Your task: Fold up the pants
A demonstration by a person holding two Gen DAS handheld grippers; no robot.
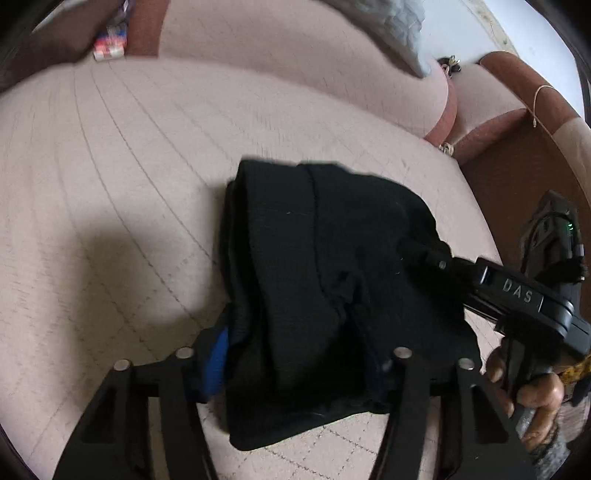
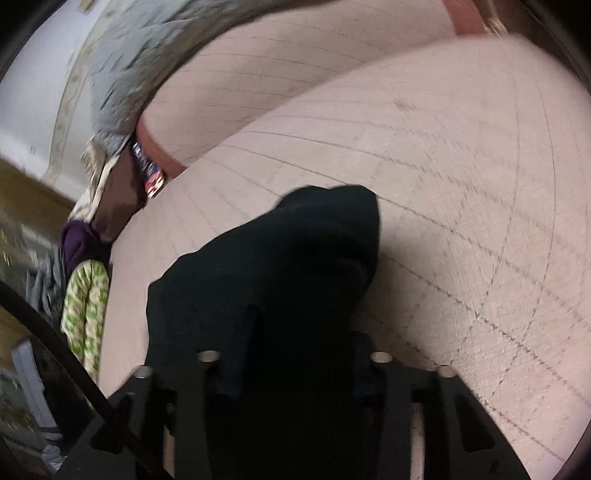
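The black pants (image 1: 325, 280) lie folded into a thick bundle on the pink quilted sofa seat (image 1: 110, 184). In the left wrist view my left gripper (image 1: 295, 365) has the near edge of the bundle between its fingers, a blue pad (image 1: 218, 365) showing at the left finger. My right gripper (image 1: 428, 254) reaches in from the right and its tips are buried in the bundle's right side. In the right wrist view the pants (image 2: 280, 280) cover the right gripper's (image 2: 291, 373) fingers, so its jaw gap is hidden.
The sofa backrest (image 1: 295, 48) with a grey blanket (image 1: 399, 33) is behind. A small colourful packet (image 1: 109, 44) sits at the back left. A brown armrest (image 1: 517, 155) is at the right. Green patterned (image 2: 85, 317) and purple cloth (image 2: 77, 240) hang off the sofa's side.
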